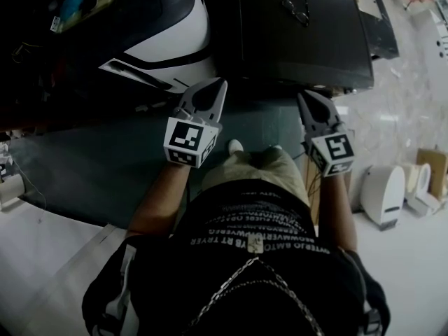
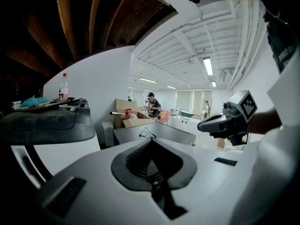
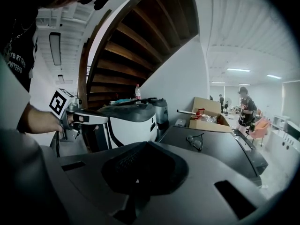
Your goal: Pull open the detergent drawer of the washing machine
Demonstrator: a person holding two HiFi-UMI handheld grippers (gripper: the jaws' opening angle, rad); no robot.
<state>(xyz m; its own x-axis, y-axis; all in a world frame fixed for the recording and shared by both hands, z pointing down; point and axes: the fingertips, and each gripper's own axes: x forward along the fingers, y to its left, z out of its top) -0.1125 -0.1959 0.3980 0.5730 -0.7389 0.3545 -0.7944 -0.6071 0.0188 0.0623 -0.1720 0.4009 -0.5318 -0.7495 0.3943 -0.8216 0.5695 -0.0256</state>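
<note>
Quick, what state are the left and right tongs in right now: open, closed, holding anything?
Left tongs: closed, holding nothing.
Right tongs: closed, holding nothing.

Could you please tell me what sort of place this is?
Probably an open-plan lab or workshop, not a home: long ceiling lights, cardboard boxes, and people standing at the far end.

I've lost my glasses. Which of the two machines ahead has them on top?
The dark, flat-topped machine on the right; the glasses lie on its lid. The other machine, to its left, is rounded and white with black trim.
</note>
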